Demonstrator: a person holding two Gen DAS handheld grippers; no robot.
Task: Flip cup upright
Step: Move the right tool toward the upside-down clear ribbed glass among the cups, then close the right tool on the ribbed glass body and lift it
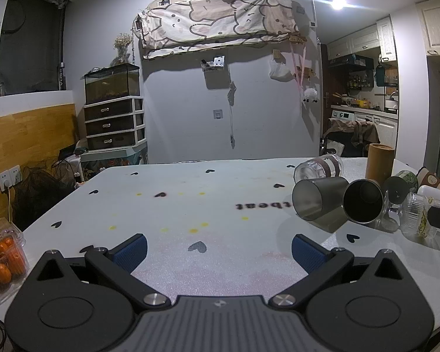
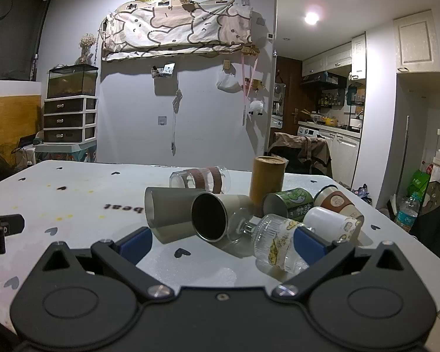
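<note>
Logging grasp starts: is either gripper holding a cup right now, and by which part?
Nothing is held. The left gripper and the right gripper are both open; the ribbed glass cup lies untouched beside one right finger.

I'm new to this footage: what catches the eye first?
A cluster of cups lies tipped on the white table, led by a steel cup and a ribbed glass cup. One tan cylinder stands upright behind. Both tools hang open, holding nothing.
</note>
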